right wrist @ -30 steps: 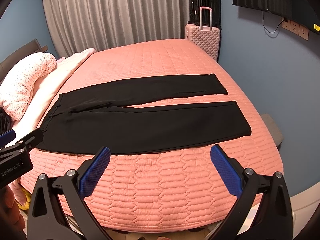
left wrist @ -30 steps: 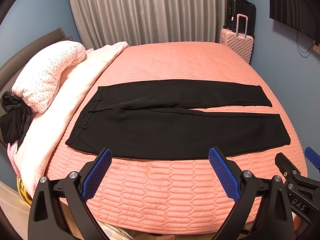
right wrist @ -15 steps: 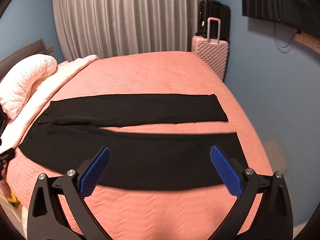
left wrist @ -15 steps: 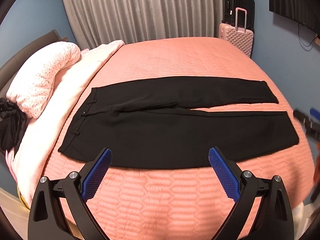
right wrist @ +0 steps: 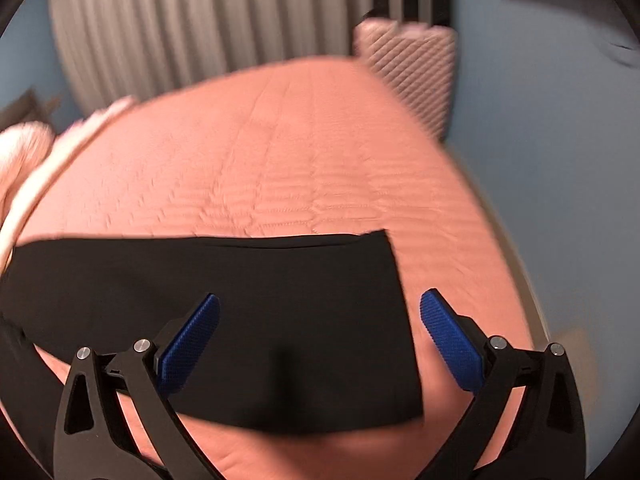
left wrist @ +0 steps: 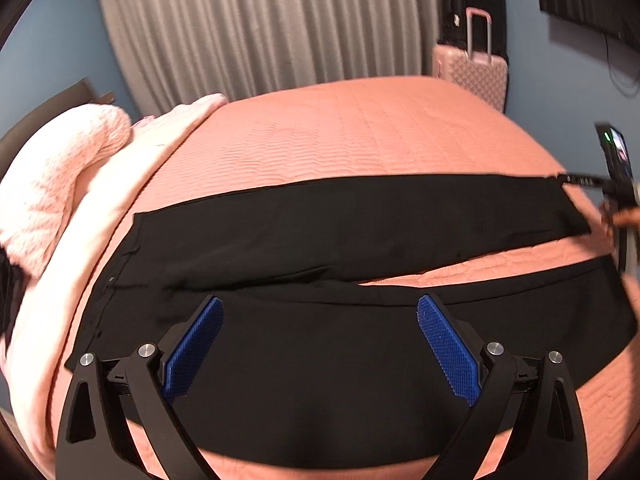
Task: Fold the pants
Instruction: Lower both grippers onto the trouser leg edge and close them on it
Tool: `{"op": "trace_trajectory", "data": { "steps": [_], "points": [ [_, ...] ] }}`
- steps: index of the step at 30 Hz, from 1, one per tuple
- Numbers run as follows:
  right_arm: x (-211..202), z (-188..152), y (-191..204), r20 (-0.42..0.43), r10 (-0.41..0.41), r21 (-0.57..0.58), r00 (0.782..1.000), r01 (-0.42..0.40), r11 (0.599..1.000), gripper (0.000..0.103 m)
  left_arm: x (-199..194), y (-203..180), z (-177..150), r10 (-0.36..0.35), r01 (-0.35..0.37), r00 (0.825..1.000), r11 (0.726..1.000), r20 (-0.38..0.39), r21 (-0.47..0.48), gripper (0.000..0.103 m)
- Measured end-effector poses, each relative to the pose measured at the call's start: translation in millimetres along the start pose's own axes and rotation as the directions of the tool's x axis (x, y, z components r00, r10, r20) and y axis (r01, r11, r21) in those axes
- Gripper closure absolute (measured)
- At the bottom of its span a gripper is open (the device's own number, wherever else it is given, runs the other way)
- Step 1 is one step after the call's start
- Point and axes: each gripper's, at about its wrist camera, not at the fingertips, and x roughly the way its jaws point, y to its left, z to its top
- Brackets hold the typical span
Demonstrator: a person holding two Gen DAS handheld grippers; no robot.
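Note:
Black pants (left wrist: 352,240) lie flat across the pink bed, waistband at the left, both legs stretched to the right with a narrow gap between them. My left gripper (left wrist: 318,344) hangs open above the near leg, close to the crotch. In the right wrist view my right gripper (right wrist: 318,340) is open over the cuff end of a pant leg (right wrist: 248,304), its right finger out past the hem over the bedspread. The right gripper's body (left wrist: 616,184) shows at the far right edge of the left wrist view, beside the far leg's cuff.
The pink quilted bedspread (left wrist: 360,132) covers the bed. A pale pillow and folded duvet (left wrist: 60,184) lie at the left. A pink suitcase (left wrist: 476,68) and a black one stand by the grey curtain (left wrist: 260,24). Blue wall runs along the right.
Both grippers have moved forward and down over the pants. The right one swung to the cuff end; its view is motion-blurred. Both stayed open.

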Motion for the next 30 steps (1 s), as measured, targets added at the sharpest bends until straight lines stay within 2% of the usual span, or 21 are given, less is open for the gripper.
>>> {"op": "trace_trajectory", "data": {
  "steps": [2, 4, 5, 6, 9, 12, 14, 16, 17, 18, 19, 20, 22, 24, 26, 27, 29, 30],
  "points": [
    [22.0, 7.0, -6.9, -0.044, 0.034, -0.027, 0.998, -0.035, 0.999, 0.005, 15.7, -4.3, 0.7, -0.007, 0.007, 1.000, 1.000, -0.027, 0.006, 0.007],
    [45.9, 13.3, -14.6, -0.119, 0.041, -0.040, 0.992, -0.047, 0.998, 0.006, 38.5, -8.1, 1.0, -0.027, 0.027, 0.996, 1.000, -0.090, -0.003, 0.007],
    [54.9, 14.3, -17.1, -0.141, 0.040, -0.052, 0.989, -0.048, 0.998, 0.011, 46.3, -8.8, -0.2, -0.031, 0.030, 0.993, 0.999, -0.111, -0.012, 0.007],
    [64.5, 16.1, -20.6, -0.168, 0.042, -0.055, 0.985, -0.052, 0.997, 0.022, 55.6, -8.8, -1.5, -0.034, 0.032, 0.991, 0.999, -0.130, -0.015, 0.007],
    [71.7, 18.8, -26.6, -0.162, 0.083, -0.040, 0.983, -0.091, 0.995, 0.021, 72.9, -0.7, -2.7, -0.017, 0.013, 0.989, 1.000, -0.148, -0.024, 0.007],
    [70.5, 15.7, -24.1, -0.153, 0.088, -0.046, 0.984, -0.096, 0.994, 0.021, 86.6, 24.0, 1.2, -0.015, 0.007, 0.991, 0.998, -0.135, -0.060, 0.007],
    [68.0, 12.8, -23.0, -0.134, 0.077, -0.045, 0.988, -0.083, 0.996, 0.025, 97.7, 54.8, 7.9, -0.018, 0.006, 0.992, 0.995, -0.122, -0.097, 0.007],
    [64.7, 13.5, -25.1, -0.114, 0.058, -0.031, 0.992, -0.062, 0.998, 0.052, 108.7, 86.9, 16.8, 0.015, -0.029, 0.993, 0.992, -0.115, -0.121, 0.007],
    [63.8, 15.1, -26.7, -0.111, 0.050, -0.021, 0.993, -0.053, 0.998, 0.057, 115.1, 106.3, 21.3, 0.036, -0.050, 0.994, 0.990, -0.106, -0.133, 0.007],
    [63.5, 16.2, -29.7, -0.109, 0.054, -0.013, 0.993, -0.055, 0.998, 0.069, 124.1, 132.8, 27.3, 0.093, -0.107, 0.991, 0.984, -0.100, -0.141, 0.007],
    [64.1, 17.5, -29.6, -0.111, 0.049, -0.011, 0.993, -0.050, 0.999, 0.074, 131.1, 156.2, 32.0, 0.137, -0.149, 0.986, 0.978, -0.092, -0.148, 0.007],
    [64.1, 17.7, -26.9, -0.115, 0.030, -0.017, 0.993, -0.032, 0.999, 0.074, 140.9, 177.1, 37.7, 0.167, -0.178, 0.982, 0.973, -0.086, -0.146, 0.007],
    [66.8, 20.3, -22.5, -0.119, -0.001, -0.022, 0.993, -0.002, 1.000, 0.074, 168.9, 226.7, 51.6, 0.284, -0.293, 0.955, 0.948, -0.084, -0.122, 0.007],
    [67.4, 20.9, -20.0, -0.119, -0.026, -0.014, 0.992, 0.025, 1.000, 0.074, 199.7, 274.2, 63.0, 0.339, -0.350, 0.935, 0.929, -0.106, -0.118, 0.007],
    [67.4, 20.8, -20.0, -0.115, -0.036, 0.012, 0.993, 0.037, 0.999, 0.074, 231.2, 314.0, 72.3, 0.295, -0.315, 0.943, 0.940, -0.152, -0.131, 0.007],
    [67.1, 20.2, -19.7, -0.112, -0.039, 0.021, 0.993, 0.042, 0.999, 0.074, 247.8, 333.8, 77.8, 0.322, -0.343, 0.934, 0.928, -0.155, -0.141, 0.008],
    [66.8, 19.1, -19.9, -0.108, -0.045, 0.045, 0.993, 0.050, 0.998, 0.074, 271.8, 353.7, 83.8, 0.296, -0.319, 0.941, 0.938, -0.164, -0.136, 0.007],
    [66.4, 18.5, -19.6, -0.105, -0.051, 0.048, 0.993, 0.057, 0.997, 0.073, 290.5, 364.6, 85.1, 0.269, -0.300, 0.942, 0.943, -0.199, -0.146, 0.007]
  ]
}}
